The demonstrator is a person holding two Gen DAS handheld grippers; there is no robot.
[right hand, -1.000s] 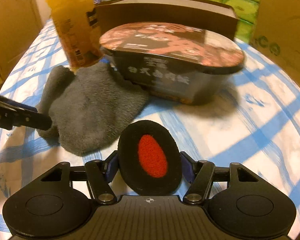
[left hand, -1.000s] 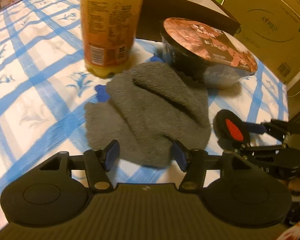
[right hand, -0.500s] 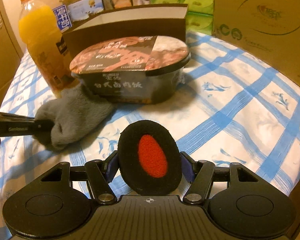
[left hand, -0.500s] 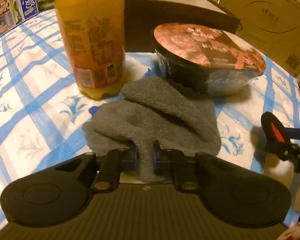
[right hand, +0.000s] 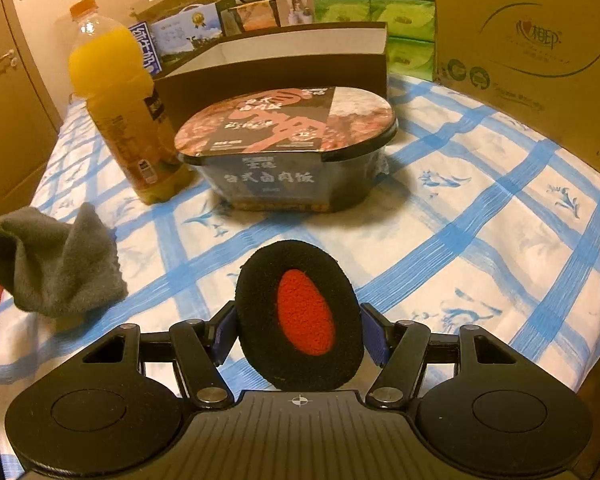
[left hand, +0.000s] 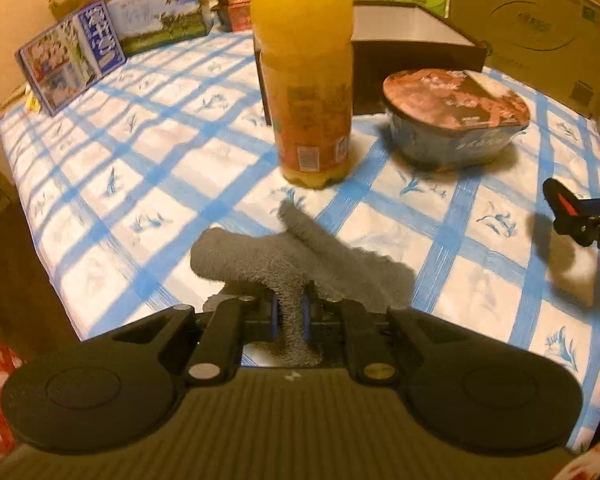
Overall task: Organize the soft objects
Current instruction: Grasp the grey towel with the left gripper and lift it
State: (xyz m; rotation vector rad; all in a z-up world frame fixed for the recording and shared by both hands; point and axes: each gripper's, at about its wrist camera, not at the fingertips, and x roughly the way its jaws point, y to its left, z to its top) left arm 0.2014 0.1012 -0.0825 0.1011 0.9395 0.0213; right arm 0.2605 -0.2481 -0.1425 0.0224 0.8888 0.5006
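Fuzzy grey terry cloth (left hand: 300,264); fleecy black-red pad (right hand: 300,320); glossy plastic bottle (left hand: 306,80)

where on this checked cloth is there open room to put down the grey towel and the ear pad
Open patches: the checked cloth left of the orange juice bottle, toward the milk cartons, and the near-right stretch between the meal bowl and the big cardboard box. Crowded: bottle, bowl and brown box cluster at the centre back.
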